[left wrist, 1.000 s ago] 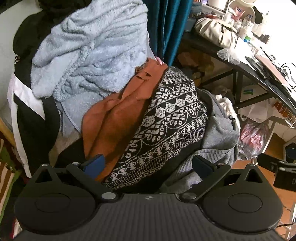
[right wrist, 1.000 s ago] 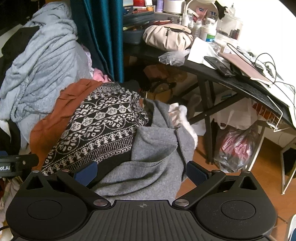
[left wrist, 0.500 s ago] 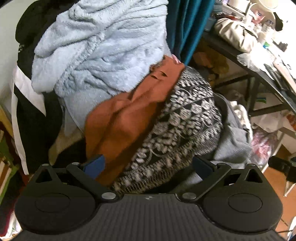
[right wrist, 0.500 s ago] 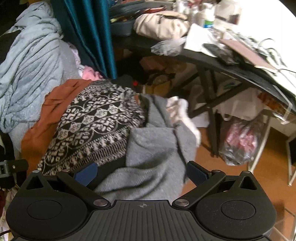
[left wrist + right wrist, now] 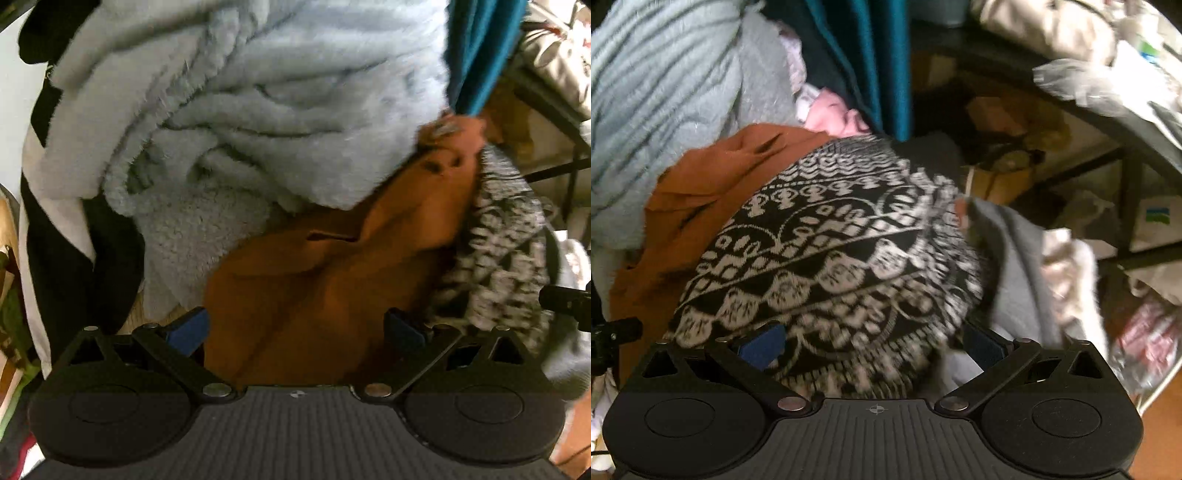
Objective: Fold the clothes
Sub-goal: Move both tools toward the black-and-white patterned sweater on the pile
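Left gripper (image 5: 295,328): fingers spread wide, grasping nothing. Blue pads sit either side of the rust-orange garment (image 5: 325,280), which fills the gap between them; contact with the cloth cannot be judged from this view.

Right gripper (image 5: 873,345): fingers likewise released and wide apart, nothing between them clamped. The black-and-white patterned knit (image 5: 827,258) lies directly ahead and runs under the near edge of the view between the fingers.

Clothes pile, left wrist view: a pale blue fleece (image 5: 240,96) heaps over the far and upper part, overlapping the far edge of the rust-orange garment. A black-and-white jacket (image 5: 55,236) hangs at the left. The patterned knit is blurred at the right, touching the orange cloth.

Clothes pile, right wrist view: the orange garment lies left of the patterned knit, partly beneath it. A grey sweater (image 5: 1015,251) sits just right of the knit, touching it. A pink item (image 5: 831,114) shows at the far side, between the fleece and a teal curtain (image 5: 882,55).

Surroundings: dark tabletop (image 5: 1082,110) at the far right carrying a crumpled clear plastic bag (image 5: 1071,85) and a beige bag (image 5: 1045,22); both blurred. A plastic bag with red contents (image 5: 1145,332) rests on the floor, near right.

Both views show motion blur.
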Available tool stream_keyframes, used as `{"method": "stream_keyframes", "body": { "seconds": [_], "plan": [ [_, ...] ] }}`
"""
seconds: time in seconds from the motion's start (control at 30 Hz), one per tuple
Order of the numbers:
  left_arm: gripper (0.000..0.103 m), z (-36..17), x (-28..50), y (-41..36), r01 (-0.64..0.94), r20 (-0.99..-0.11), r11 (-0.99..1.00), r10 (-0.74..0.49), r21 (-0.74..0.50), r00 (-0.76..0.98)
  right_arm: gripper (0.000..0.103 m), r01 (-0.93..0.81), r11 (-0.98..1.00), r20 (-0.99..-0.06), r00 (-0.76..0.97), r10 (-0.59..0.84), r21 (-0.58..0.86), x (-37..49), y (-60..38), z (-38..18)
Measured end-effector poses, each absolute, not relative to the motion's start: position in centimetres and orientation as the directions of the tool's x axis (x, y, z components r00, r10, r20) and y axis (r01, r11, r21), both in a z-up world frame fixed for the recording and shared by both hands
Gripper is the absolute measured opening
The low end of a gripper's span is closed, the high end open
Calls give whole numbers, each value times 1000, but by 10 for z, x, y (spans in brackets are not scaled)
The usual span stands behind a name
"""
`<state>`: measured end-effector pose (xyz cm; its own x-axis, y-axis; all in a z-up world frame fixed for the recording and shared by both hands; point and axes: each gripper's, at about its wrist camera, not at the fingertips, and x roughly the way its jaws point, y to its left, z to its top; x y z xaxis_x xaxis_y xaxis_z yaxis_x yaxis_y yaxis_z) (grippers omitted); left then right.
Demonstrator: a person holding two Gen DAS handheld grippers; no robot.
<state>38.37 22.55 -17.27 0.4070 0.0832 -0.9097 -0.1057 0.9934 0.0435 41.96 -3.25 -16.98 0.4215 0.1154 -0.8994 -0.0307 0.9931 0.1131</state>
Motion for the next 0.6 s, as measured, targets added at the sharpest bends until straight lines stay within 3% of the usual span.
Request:
{"method": "stream_keyframes", "body": {
  "seconds": [0.07, 0.23, 0.43, 0.6],
  "plan": [
    [103, -186, 387, 225, -93, -908, 993, 110, 79, 404, 102, -44, 993, -910, 398, 117, 108, 430, -24, -188],
    [103, -197, 374, 231, -91, -871, 995, 70, 29, 486, 102, -36, 982, -885, 429, 181, 184, 434, -25, -209],
    [103, -217, 368, 271, -288, -890, 918, -126, -272, 438, 102, -75, 974, -868, 443, 226, 215, 433, -30, -217],
    [103, -215, 370, 268, -231, -888, 942, -119, -242, 445, 102, -116, 982, -877, 443, 187, 151, 437, -20, -214]
  ]
}}
